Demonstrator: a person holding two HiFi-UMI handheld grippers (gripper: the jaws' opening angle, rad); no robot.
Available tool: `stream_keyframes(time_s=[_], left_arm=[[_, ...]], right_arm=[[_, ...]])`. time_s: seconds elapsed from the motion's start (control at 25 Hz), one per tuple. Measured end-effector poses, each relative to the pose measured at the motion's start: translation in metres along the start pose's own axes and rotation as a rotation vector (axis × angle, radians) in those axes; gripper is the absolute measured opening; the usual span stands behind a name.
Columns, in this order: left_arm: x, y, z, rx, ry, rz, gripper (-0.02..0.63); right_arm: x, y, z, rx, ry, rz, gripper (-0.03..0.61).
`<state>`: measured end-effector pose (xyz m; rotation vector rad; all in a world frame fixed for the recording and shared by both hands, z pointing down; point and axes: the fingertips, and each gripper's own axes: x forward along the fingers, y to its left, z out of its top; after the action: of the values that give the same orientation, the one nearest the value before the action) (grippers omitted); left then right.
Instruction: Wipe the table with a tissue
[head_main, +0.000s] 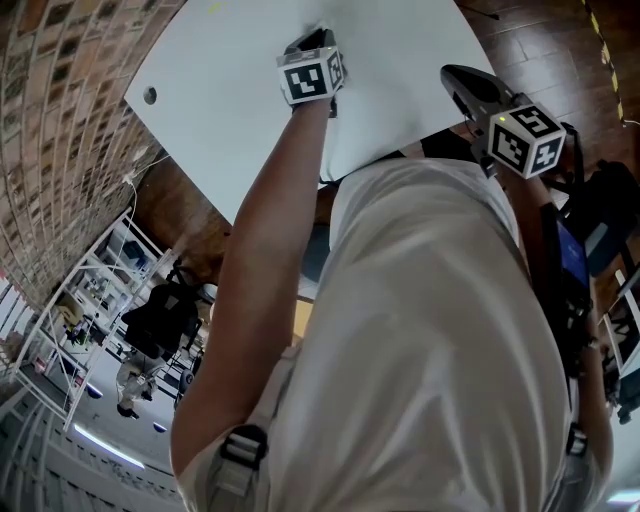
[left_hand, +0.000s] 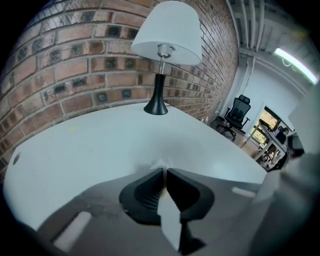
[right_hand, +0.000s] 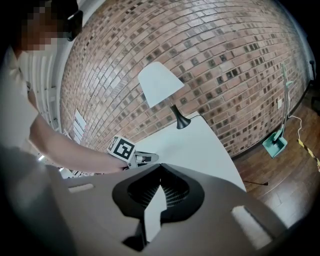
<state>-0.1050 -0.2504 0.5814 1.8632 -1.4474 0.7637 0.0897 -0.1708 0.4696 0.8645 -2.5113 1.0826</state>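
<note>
The white table (head_main: 230, 90) fills the top of the head view. My left gripper (head_main: 312, 42) reaches out over it at arm's length, pointing steeply down at the top. In the left gripper view its jaws (left_hand: 163, 170) are pressed together, with a small white peak of tissue (left_hand: 160, 163) sticking out at their tips against the table (left_hand: 100, 145). My right gripper (head_main: 455, 78) hangs near the table's right edge, off the surface. Its jaws (right_hand: 160, 166) meet at the tips with nothing between them. The right gripper view also shows the left gripper (right_hand: 149, 158) low on the table (right_hand: 200, 145).
A table lamp (left_hand: 167, 30) with a white shade and black base stands at the table's far end by the brick wall (left_hand: 75, 55). A cable hole (head_main: 150, 95) is near the table's left edge. An office chair (left_hand: 237, 112) and a green dustpan (right_hand: 275, 142) stand on the floor.
</note>
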Motion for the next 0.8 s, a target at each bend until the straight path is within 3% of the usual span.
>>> stream_keyframes(time_s=[0.28,0.4,0.68,0.8], left_arm=[[0.010,-0.047,-0.013,-0.082,0.010,-0.138,0.028],[0.001,-0.055,-0.010,-0.076,0.034,-0.109,0.028],[0.005,-0.107,-0.032,-0.005,0.034,-0.152,0.029],[0.000,-0.111,-0.045,0.026,0.089,-0.171,0.028]], right_arm=[[-0.007,-0.002,0.004,-0.003,-0.014,0.005,0.008],[-0.009,-0.004,0.007,-0.010,-0.019,0.006,0.008],[-0.027,-0.015,0.013,-0.019,-0.022,-0.029,0.008],[-0.017,-0.012,0.019,-0.039,-0.035,-0.020,0.008]])
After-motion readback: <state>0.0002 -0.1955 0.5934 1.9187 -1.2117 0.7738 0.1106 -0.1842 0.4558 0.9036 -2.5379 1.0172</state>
